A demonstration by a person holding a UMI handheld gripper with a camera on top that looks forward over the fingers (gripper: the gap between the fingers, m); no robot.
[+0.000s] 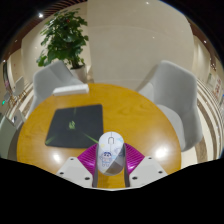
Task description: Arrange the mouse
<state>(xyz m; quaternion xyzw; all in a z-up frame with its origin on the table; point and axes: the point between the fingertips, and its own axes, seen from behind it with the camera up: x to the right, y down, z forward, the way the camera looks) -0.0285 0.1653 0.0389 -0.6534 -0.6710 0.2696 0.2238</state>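
White mouse (110, 150) is clamped btwn fingers (88, 165) at tabletop (150, 115) near edge; should be carried level to dark mousepad (76, 126), set down gently.

A small white computer mouse (110, 151) with a smooth, rounded plastic shell and faint pastel markings on its back. It sits upright on its base at the near edge of the scene, slightly right of centre. Its length runs from near to far, and its narrower rounded end points toward the far side.
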